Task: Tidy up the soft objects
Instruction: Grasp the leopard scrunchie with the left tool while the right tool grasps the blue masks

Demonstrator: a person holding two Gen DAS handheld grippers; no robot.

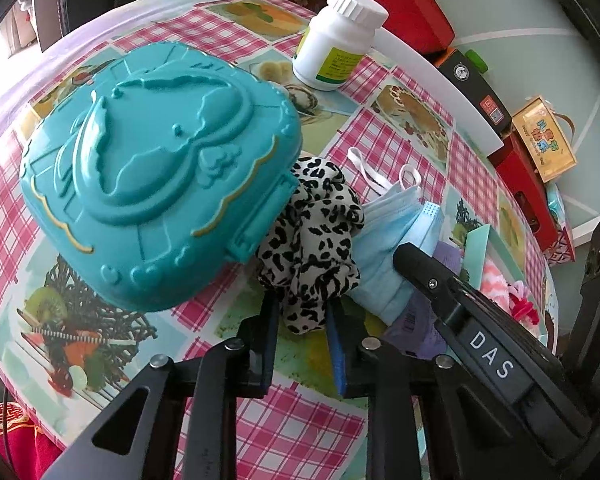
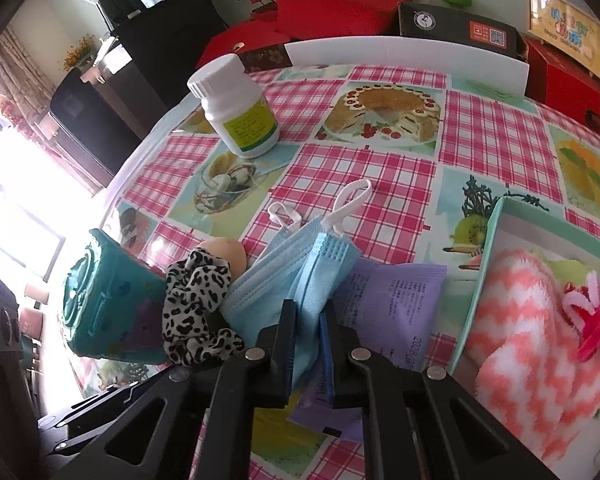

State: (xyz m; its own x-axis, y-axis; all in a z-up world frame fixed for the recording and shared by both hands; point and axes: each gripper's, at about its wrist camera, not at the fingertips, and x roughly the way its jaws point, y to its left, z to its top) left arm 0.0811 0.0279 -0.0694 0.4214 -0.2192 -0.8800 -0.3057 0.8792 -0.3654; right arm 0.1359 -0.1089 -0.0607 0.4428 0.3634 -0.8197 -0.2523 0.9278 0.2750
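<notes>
My left gripper (image 1: 302, 316) is shut on a leopard-print scrunchie (image 1: 312, 236), which also shows in the right wrist view (image 2: 195, 304). My right gripper (image 2: 306, 320) is shut on a folded blue face mask (image 2: 287, 276), seen in the left wrist view (image 1: 392, 248) with the right gripper's finger over it. Both soft items lie side by side on the checked tablecloth (image 1: 287, 432). A mint tray (image 2: 484, 264) at the right holds a pink-and-white fuzzy sock (image 2: 532, 344) and a red-pink hair clip (image 2: 596, 324).
A teal plastic case (image 1: 155, 172) lies left of the scrunchie, touching it. A white pill bottle (image 2: 235, 108) stands farther back. A purple sachet (image 2: 388, 308) lies under the mask. A beige ball (image 2: 225, 254) sits behind the scrunchie. Red and black boxes (image 2: 460, 26) line the far edge.
</notes>
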